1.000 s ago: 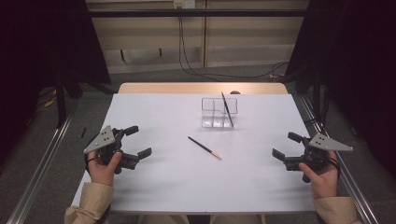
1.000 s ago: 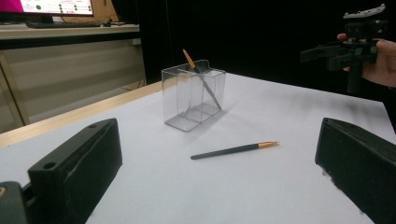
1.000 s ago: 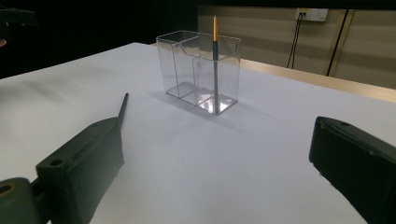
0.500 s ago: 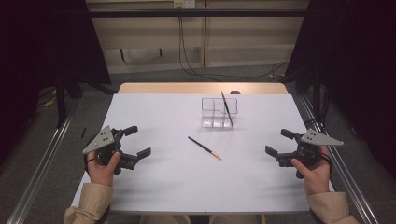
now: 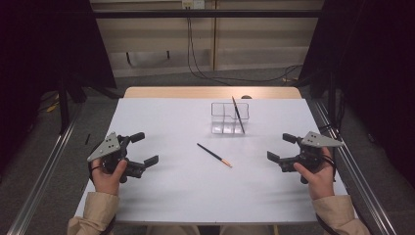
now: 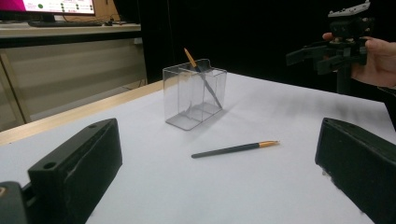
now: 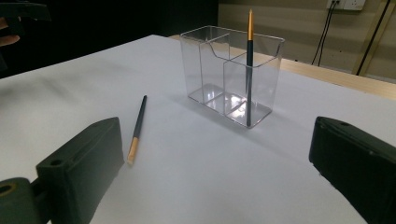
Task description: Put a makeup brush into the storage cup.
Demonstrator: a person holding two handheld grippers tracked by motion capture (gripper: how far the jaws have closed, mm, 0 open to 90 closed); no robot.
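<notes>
I am holding my left tool (image 5: 141, 149) over the left side of the white surface (image 5: 176, 196). Its two jaws are standing wide apart, and nothing is between them. I am holding my right tool (image 5: 280, 148) over the right side, and its jaws are wide apart too, with nothing in them.

A dark pen with a gold end (image 5: 214, 154) is lying flat on the surface, about in the middle between my two tools. It is not touching either one. The gold end is pointing toward my right tool.

A clear box (image 5: 224, 120) is sitting farther back on the surface, apart from the lying pen. Clear walls are splitting it into small parts. A second pen (image 7: 249, 65) is standing in one end part, leaning on the wall, with its gold end sticking up above the rim.
</notes>
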